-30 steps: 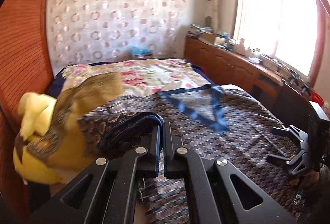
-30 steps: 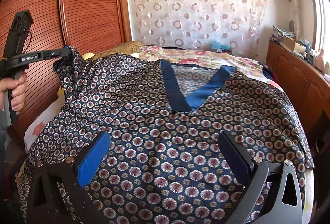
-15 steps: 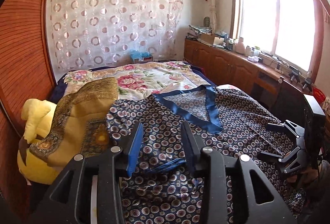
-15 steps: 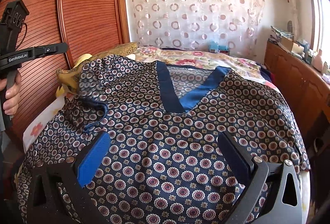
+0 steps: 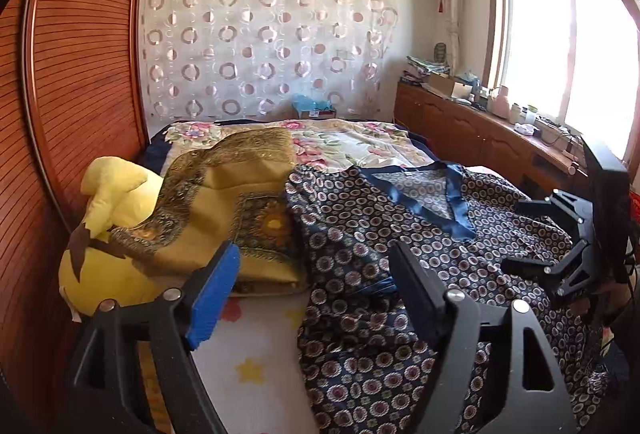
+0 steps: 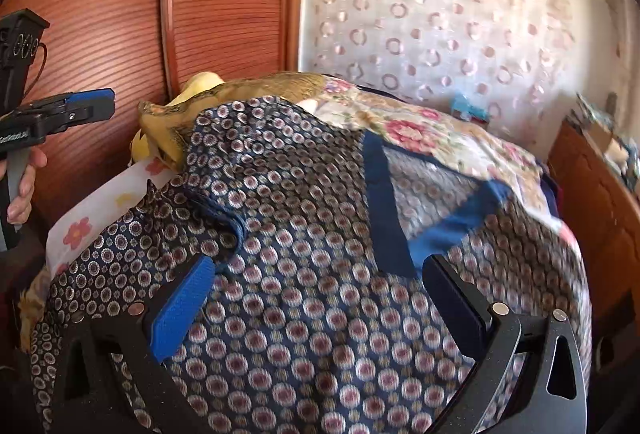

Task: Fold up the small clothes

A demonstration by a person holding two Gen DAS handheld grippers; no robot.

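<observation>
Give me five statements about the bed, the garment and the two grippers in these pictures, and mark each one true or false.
1. The patterned V-neck top lies spread on the bed. True.
2. The left gripper is clamped on a sleeve. False: its jaws are opening, with nothing between them.
3. A yellow plush toy sits beside the wooden wardrobe. True.
4. The right gripper holds the blue collar. False: its jaws stand open above the fabric.
5. The gold patterned cloth lies over the window. False: it drapes over the plush toy.
</observation>
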